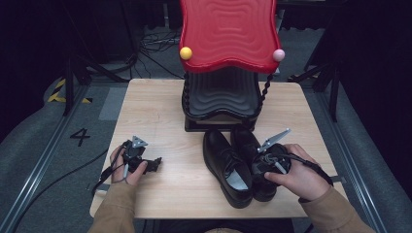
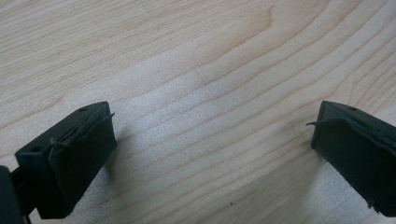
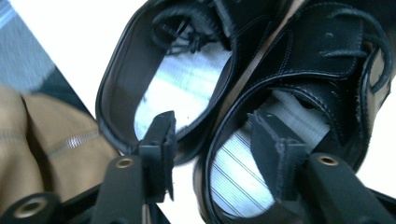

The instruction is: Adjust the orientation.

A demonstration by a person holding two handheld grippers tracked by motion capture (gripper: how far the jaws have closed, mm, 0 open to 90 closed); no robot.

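Two black leather lace-up shoes stand side by side on the wooden table [image 1: 160, 111], toes toward the far side: one shoe [image 1: 226, 162] on the left and the other shoe [image 1: 245, 141] to its right. My right gripper [image 1: 260, 170] hovers over their heels. In the right gripper view the right gripper [image 3: 212, 123] is open, one jaw above the left-hand shoe [image 3: 182, 79], the other above the insole of the right-hand shoe [image 3: 322, 51], with their adjoining walls between the jaws and untouched. My left gripper [image 1: 156, 165] rests near the table's front left, open over bare wood [image 2: 212, 126].
A two-tier stand occupies the table's far middle, with a wavy red top shelf [image 1: 228, 34] and a black lower shelf [image 1: 221, 97]. A yellow knob [image 1: 185, 53] and a pink knob [image 1: 278, 55] sit at the red shelf's front corners. Cables lie on the floor behind.
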